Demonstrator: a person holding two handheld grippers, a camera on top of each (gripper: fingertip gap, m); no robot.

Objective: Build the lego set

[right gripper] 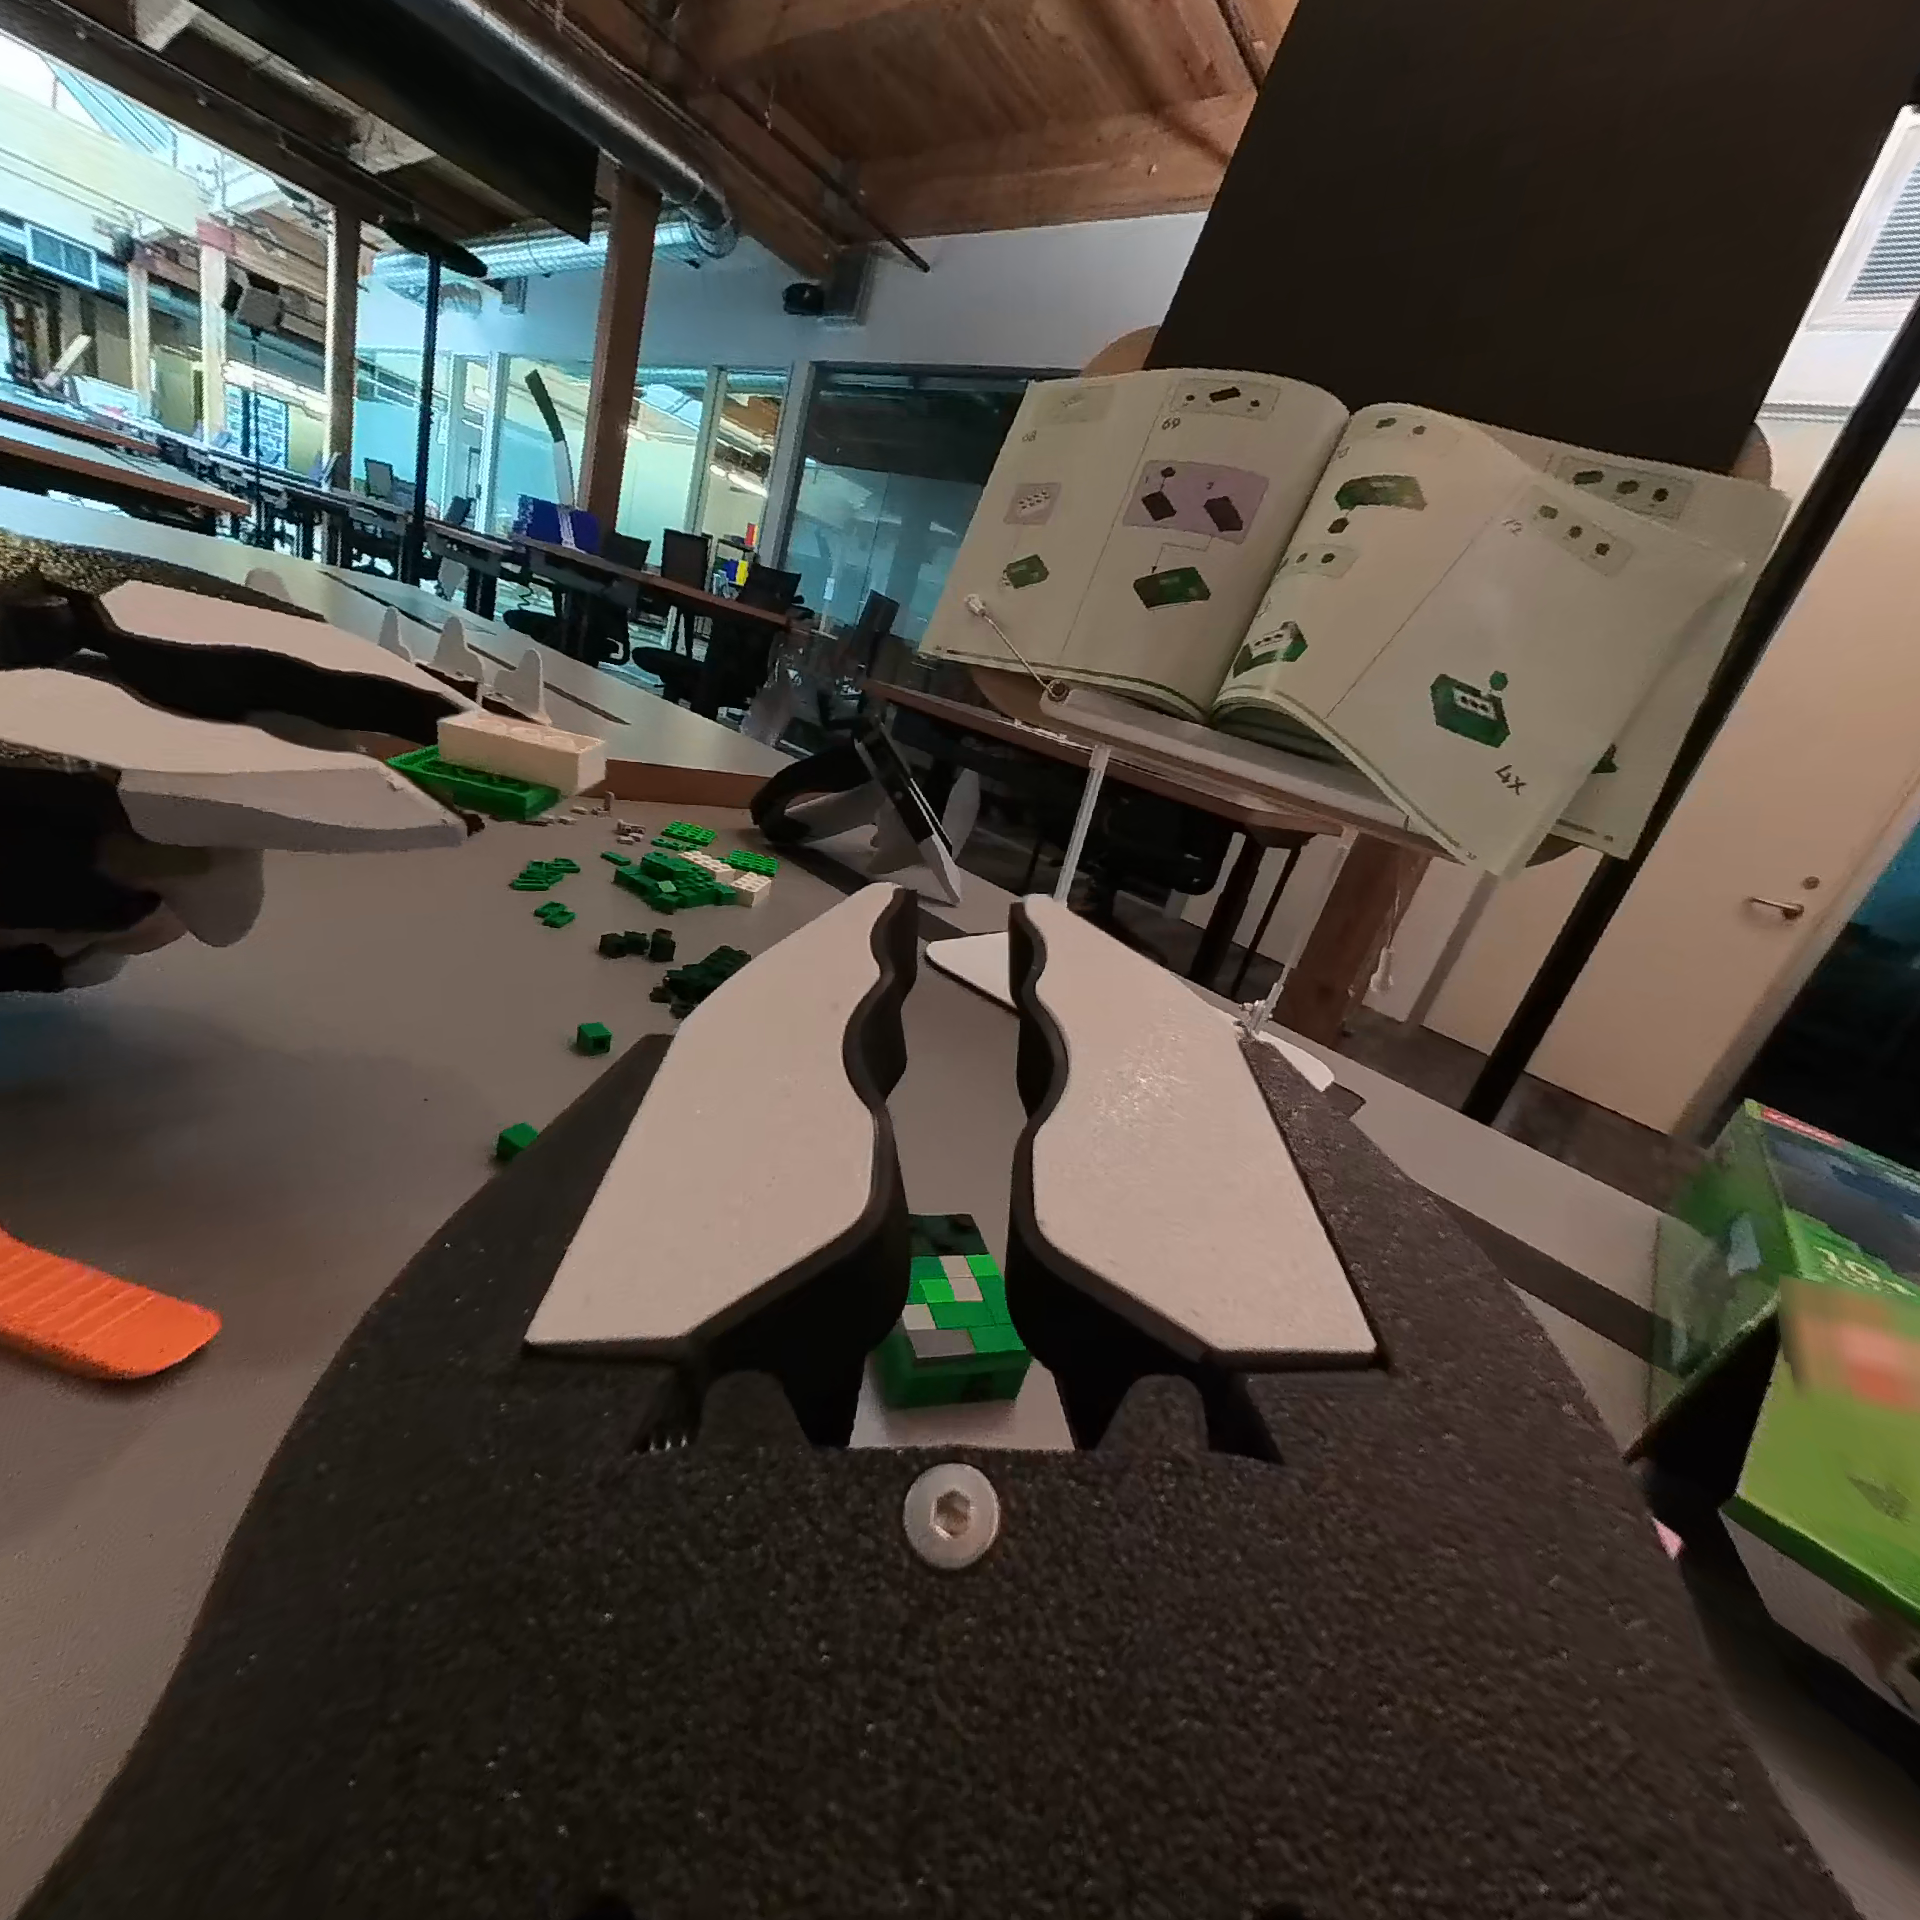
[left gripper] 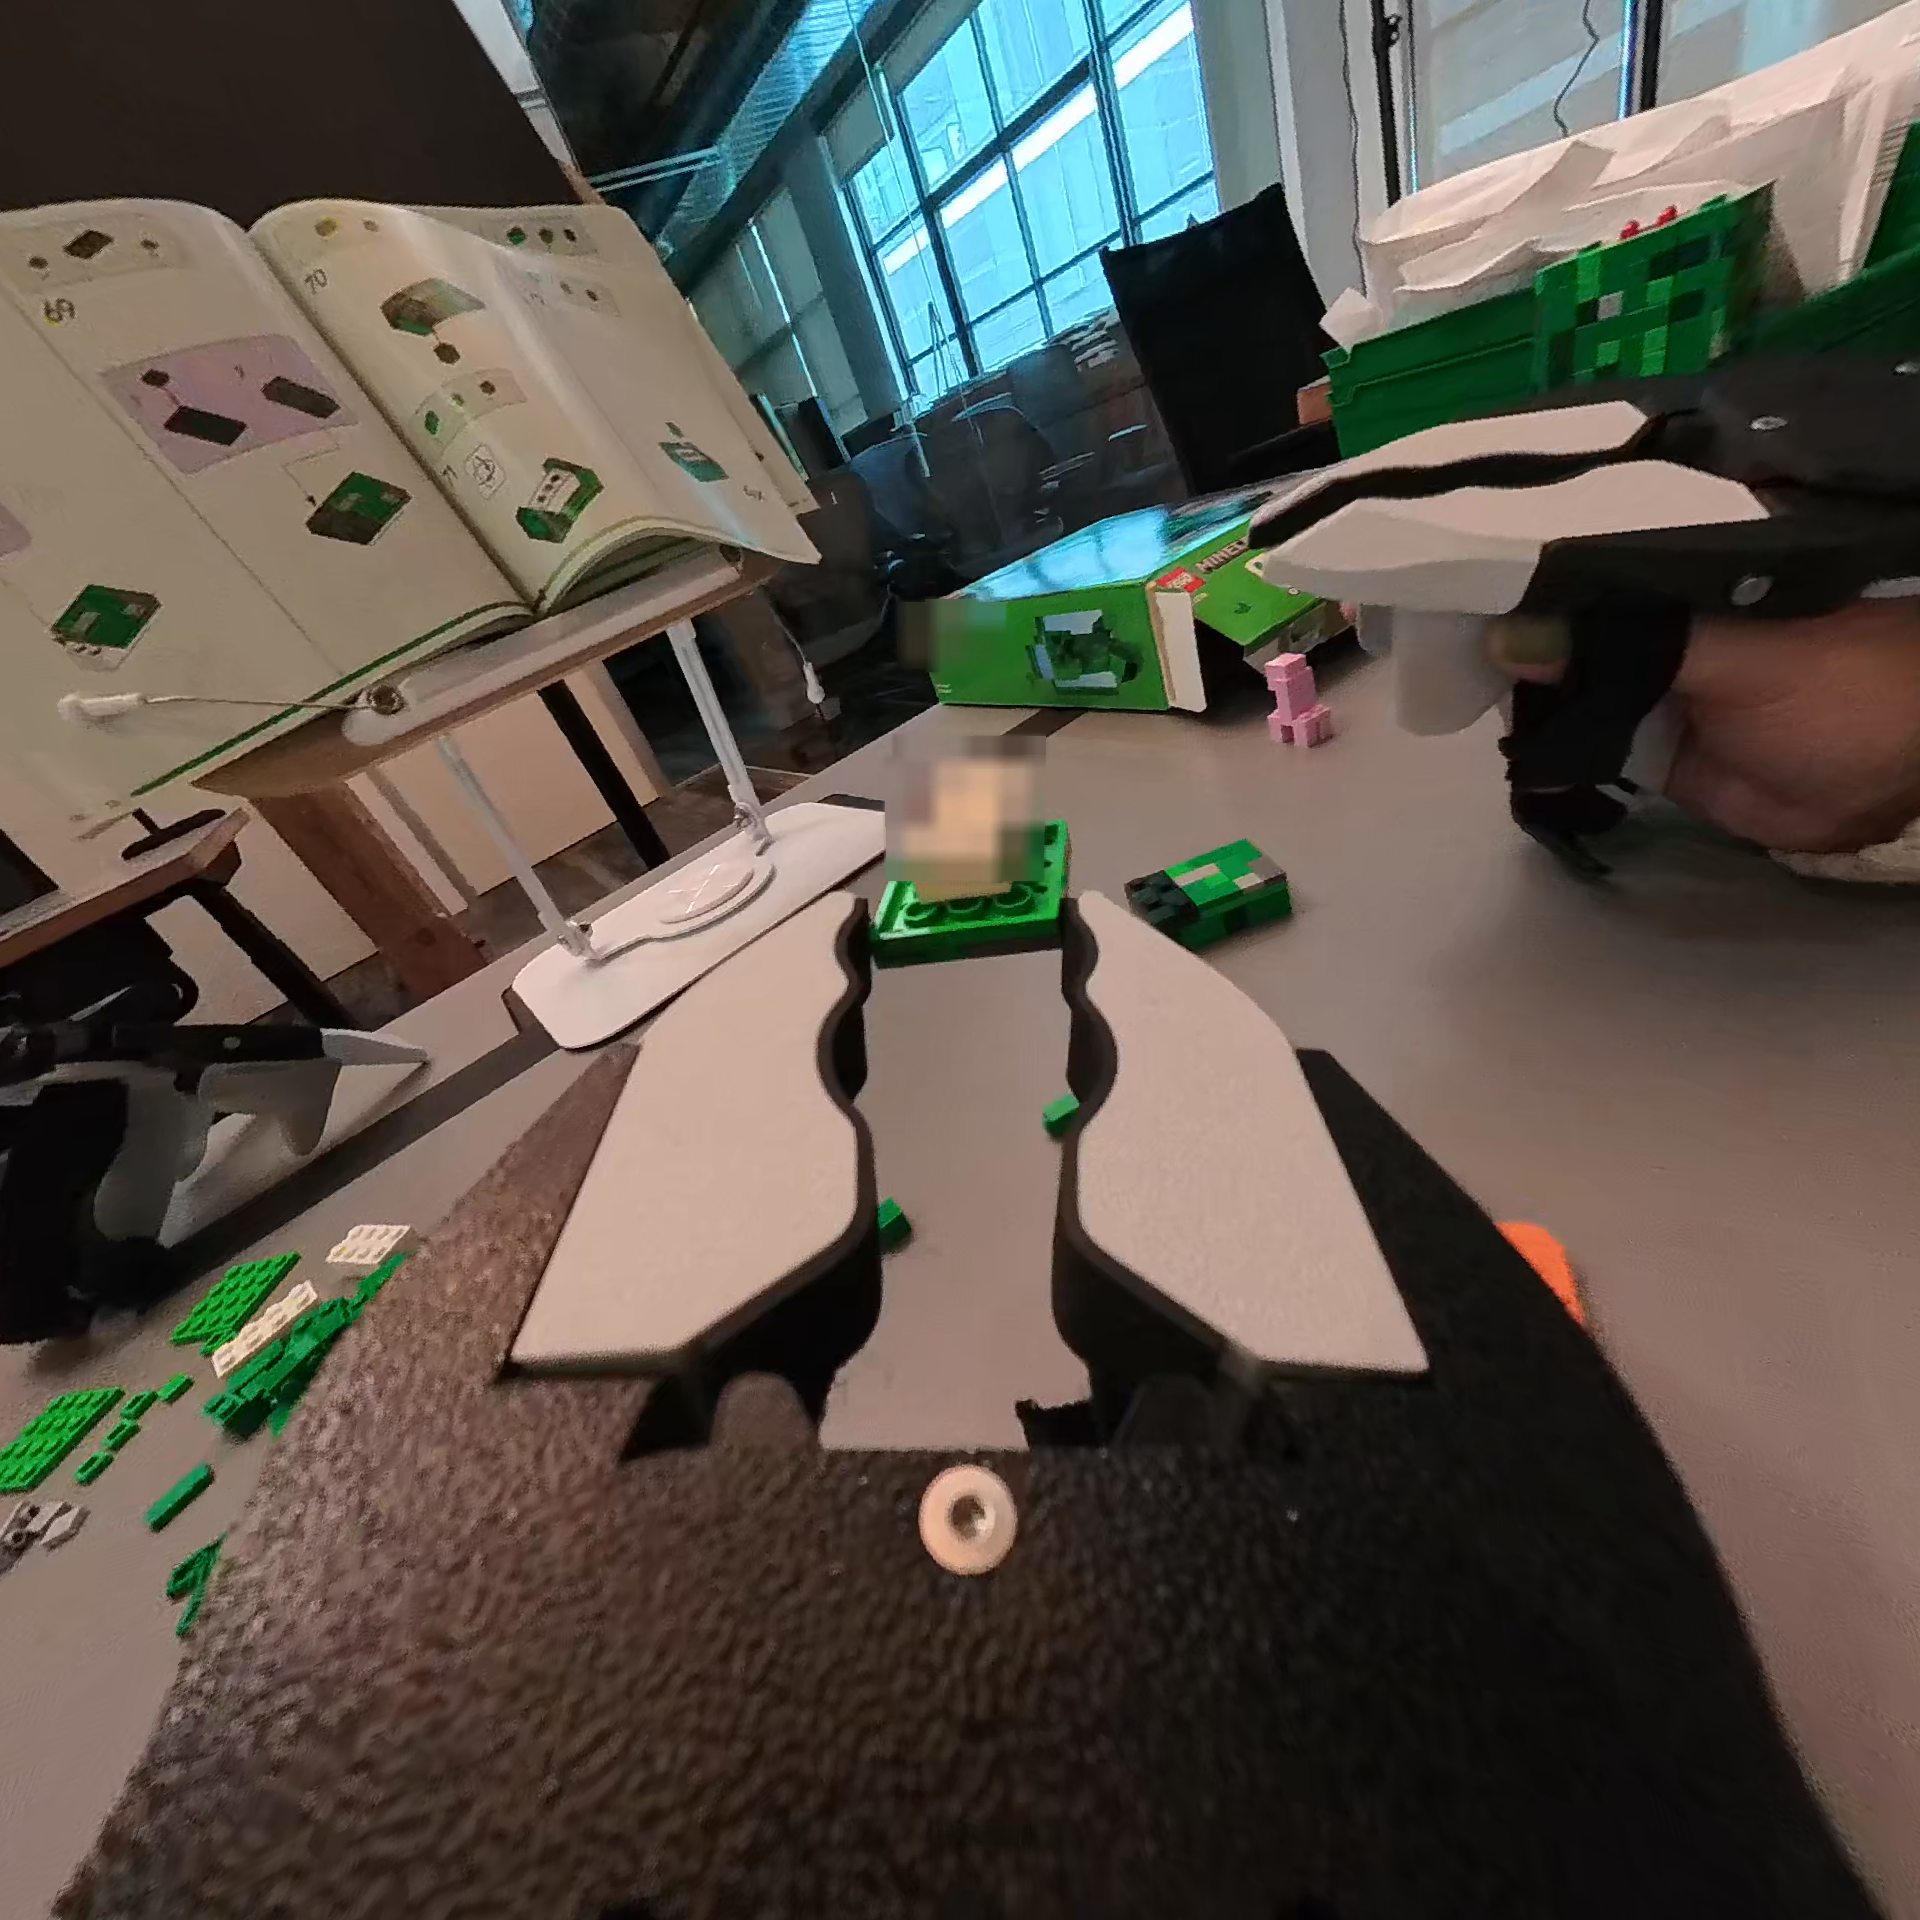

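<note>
My left gripper (left gripper: 968,930) is shut on a green plate (left gripper: 971,920) that carries a white brick. The plate sits crosswise between the fingertips, a little above the grey table (left gripper: 1507,1091). The right wrist view shows the same gripper (right gripper: 462,758) at the left with the plate (right gripper: 488,784) and white brick (right gripper: 520,748). My right gripper (right gripper: 964,914) hovers empty, its jaws a narrow gap apart. It also shows at the upper right of the left wrist view (left gripper: 1288,530). A small pixel-patterned green block (right gripper: 951,1320) lies on the table beneath it, right of the plate (left gripper: 1210,894).
An open instruction booklet (left gripper: 343,416) rests on a stand at the table's far side. Loose green and white pieces (left gripper: 260,1340) lie at the left. A green box (left gripper: 1081,644), a pink figure (left gripper: 1297,707) and a large green model (left gripper: 1652,301) stand beyond. A spare gripper (left gripper: 156,1122) lies at the left. Left tips to right tips: about 12 cm. Measured from the fingertips, the pink figure (left gripper: 1297,707) is 15 cm or so from the right gripper and 30 cm from the left.
</note>
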